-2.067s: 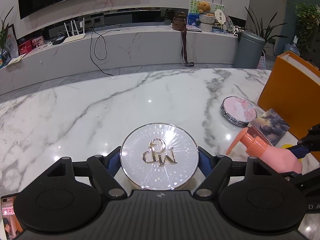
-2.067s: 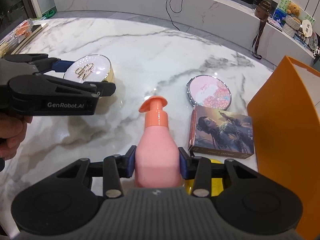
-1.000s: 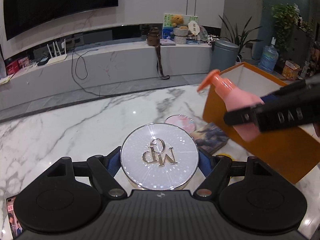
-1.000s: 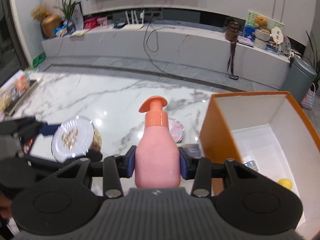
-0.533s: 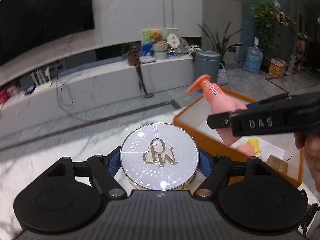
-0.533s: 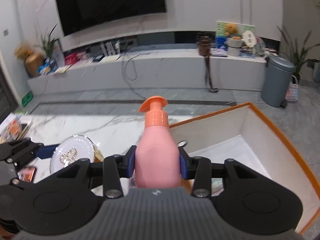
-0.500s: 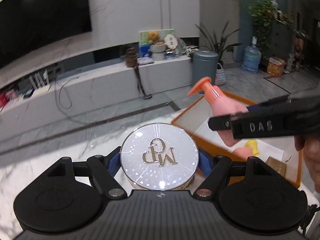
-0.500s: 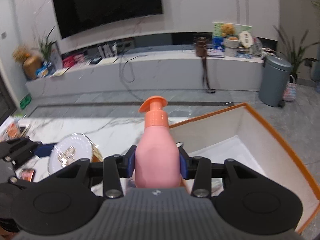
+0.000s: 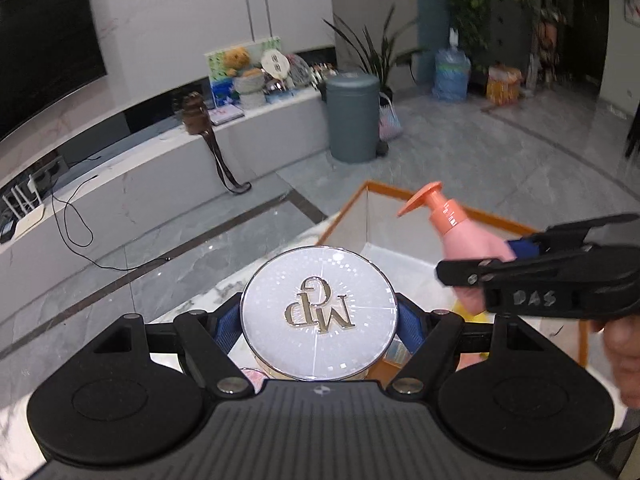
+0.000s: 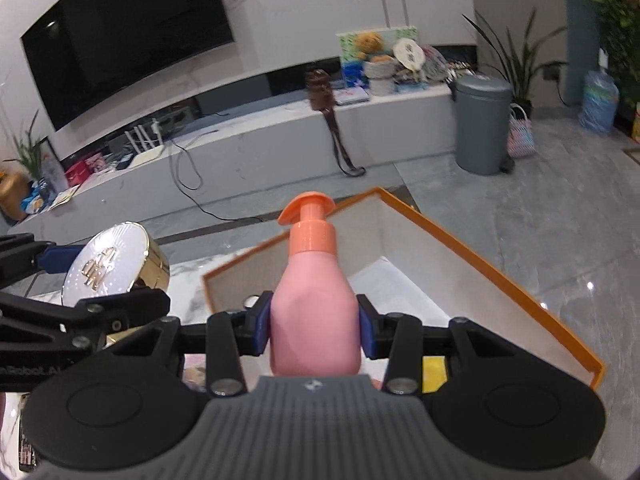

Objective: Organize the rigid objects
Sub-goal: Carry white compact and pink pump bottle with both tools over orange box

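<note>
My left gripper (image 9: 318, 322) is shut on a round compact (image 9: 319, 312) with a white lid, gold letters and a gold rim, held in the air near the corner of an orange box (image 9: 352, 210). My right gripper (image 10: 314, 330) is shut on a pink pump bottle (image 10: 314, 316) with an orange pump head, held over the orange box (image 10: 500, 272). In the left wrist view the pink bottle (image 9: 466, 240) and right gripper (image 9: 480, 260) hang over the box to the right. The compact (image 10: 108, 264) and left gripper (image 10: 100, 280) show at the left in the right wrist view.
The orange box has white inner walls, and something yellow (image 10: 434, 368) lies in it. The marble table (image 10: 188, 276) edge lies beneath the grippers. Beyond it are a grey floor, a grey bin (image 9: 352, 118) and a long white TV bench (image 10: 248, 152). A person's hand (image 9: 624, 352) holds the right gripper.
Both grippers have swung to the right with their objects, from over the table to the box. The pink bottle now hangs over the box's opening. Neither grip has changed.
</note>
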Tool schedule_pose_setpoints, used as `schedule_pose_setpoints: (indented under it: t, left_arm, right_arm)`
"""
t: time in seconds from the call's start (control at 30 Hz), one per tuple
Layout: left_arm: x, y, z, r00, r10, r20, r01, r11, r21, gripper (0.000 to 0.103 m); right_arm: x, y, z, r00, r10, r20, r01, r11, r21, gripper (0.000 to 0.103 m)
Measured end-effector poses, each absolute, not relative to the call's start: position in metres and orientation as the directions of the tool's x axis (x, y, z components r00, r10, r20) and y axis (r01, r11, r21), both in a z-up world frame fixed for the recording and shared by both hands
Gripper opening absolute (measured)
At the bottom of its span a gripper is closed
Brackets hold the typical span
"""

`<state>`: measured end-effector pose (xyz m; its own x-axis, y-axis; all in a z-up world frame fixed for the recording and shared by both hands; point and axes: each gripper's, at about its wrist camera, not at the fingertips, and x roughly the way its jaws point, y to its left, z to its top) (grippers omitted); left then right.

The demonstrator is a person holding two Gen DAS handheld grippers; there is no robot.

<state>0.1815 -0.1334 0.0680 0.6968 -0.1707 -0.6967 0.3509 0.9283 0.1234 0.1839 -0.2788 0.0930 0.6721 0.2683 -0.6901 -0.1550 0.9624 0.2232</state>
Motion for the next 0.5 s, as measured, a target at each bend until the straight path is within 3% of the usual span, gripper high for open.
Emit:
schedule_pose_setpoints:
  t: [0.5]
  left_arm:
    - [0.218, -0.163, 0.039, 0.579, -0.215, -0.787, 0.557, 0.809, 0.189, 0.088]
  right_arm:
    - [0.217, -0.299, 0.060, 0.619, 0.274, -0.736, -0.054, 0.950, 0.308, 0.042]
